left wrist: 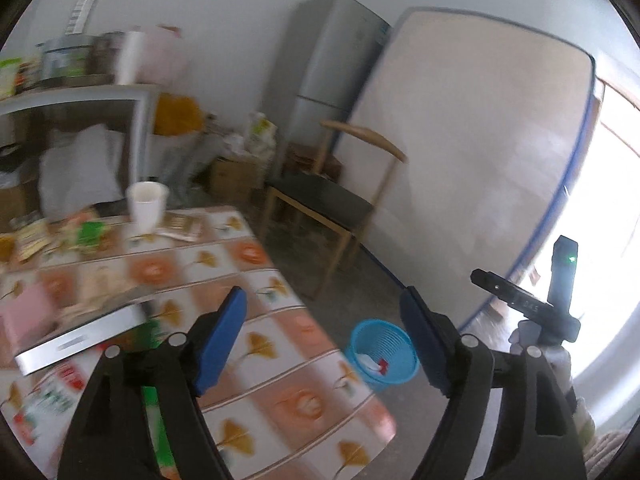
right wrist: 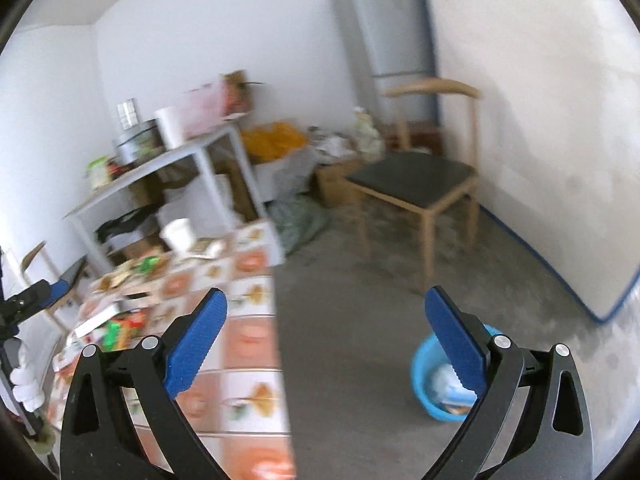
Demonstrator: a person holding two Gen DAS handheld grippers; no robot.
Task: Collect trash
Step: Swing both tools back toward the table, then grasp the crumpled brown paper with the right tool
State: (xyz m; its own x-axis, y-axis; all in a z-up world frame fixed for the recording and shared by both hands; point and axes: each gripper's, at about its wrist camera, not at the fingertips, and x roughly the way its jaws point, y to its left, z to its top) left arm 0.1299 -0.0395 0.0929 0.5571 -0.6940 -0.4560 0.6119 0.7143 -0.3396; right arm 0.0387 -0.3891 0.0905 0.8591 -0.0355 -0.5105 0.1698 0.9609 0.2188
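My left gripper (left wrist: 324, 304) is open and empty above the right edge of a table (left wrist: 256, 344) with an orange and white patterned cloth. A blue bin (left wrist: 384, 356) stands on the floor beside the table with some trash inside. Wrappers (left wrist: 48, 236) and a white paper cup (left wrist: 146, 206) lie at the table's far end. My right gripper (right wrist: 326, 304) is open and empty, raised over the floor right of the table (right wrist: 248, 360). The blue bin (right wrist: 436, 376) shows partly behind its right finger. Packets (right wrist: 120, 330) lie on the table.
A wooden chair (right wrist: 420, 188) stands by a mattress (left wrist: 472, 152) that leans on the wall, with a grey fridge (right wrist: 388, 36) behind. A white shelf unit (right wrist: 168, 176) and boxes and bags (right wrist: 312, 168) crowd the far corner. A flat silver box (left wrist: 80, 338) lies on the table.
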